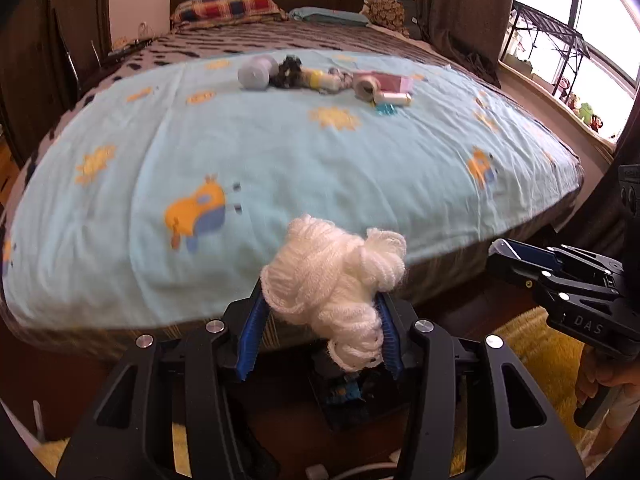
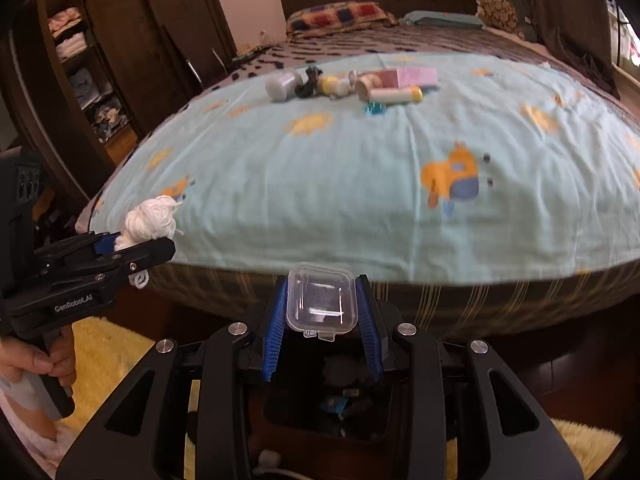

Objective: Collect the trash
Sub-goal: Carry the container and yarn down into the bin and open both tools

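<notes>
**Carrying two pieces of trash off the bed**

Looking from the left wrist, the left gripper (image 1: 320,324) is clamped about halfway on a bundle of white yarn (image 1: 336,276), held just off the near edge of the bed (image 1: 280,160), above a dark bin (image 1: 344,400) on the floor, probably ready for dropping. More clutter (image 1: 320,78) lies far up the bed.

From the right wrist, the right gripper (image 2: 322,332) pinches a clear plastic box (image 2: 321,300) by its sides, jaws narrow, likewise off the bed's near edge over the bin (image 2: 332,404).
</notes>
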Available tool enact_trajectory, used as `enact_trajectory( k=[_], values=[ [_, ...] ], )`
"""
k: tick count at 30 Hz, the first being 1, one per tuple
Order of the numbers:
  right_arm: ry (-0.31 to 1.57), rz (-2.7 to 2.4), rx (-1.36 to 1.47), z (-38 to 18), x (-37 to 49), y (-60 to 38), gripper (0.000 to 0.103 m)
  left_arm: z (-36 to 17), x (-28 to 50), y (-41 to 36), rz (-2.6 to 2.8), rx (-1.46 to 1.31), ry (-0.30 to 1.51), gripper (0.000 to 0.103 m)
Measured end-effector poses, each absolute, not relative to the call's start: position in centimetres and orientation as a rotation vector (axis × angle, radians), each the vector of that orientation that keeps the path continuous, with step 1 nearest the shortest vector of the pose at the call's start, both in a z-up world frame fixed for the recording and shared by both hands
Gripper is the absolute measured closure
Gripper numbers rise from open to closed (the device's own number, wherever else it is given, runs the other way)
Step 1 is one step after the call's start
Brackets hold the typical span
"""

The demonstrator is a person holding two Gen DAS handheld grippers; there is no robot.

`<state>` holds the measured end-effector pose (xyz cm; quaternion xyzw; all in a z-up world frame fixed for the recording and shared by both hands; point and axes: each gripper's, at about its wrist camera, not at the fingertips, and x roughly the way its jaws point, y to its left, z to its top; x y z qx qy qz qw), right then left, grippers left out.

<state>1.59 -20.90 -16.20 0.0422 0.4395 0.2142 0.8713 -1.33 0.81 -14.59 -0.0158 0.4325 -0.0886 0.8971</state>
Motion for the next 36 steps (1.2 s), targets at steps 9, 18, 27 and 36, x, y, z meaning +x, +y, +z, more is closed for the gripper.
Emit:
enact_trajectory(
  k=[9, 18, 27, 36],
  values=[
    [1.043, 0.434, 0.077, -20.7, 0.3, -20.3, 0.068, -20.7, -2.5, 0.4, -0.169, -0.027, 1.037, 0.057],
    [1.145, 0.397, 0.094, -25.1, 1.0, -20.5, 0.068, -25.3, -2.3, -1.0, -0.222, -0.036, 1.151, 0.057],
    [1.176, 0.395, 0.115, -26.9, 2.5, -20.1, 0.068, -27.1, -1.5, -1.9, -0.261, -0.067, 1.194, 0.056],
    [1.184, 0.380, 0.127, -26.6, 4.0, -19.8, 0.067, -27.9, -1.2, -2.3, -0.284, -0.080, 1.208, 0.051]
  ],
)
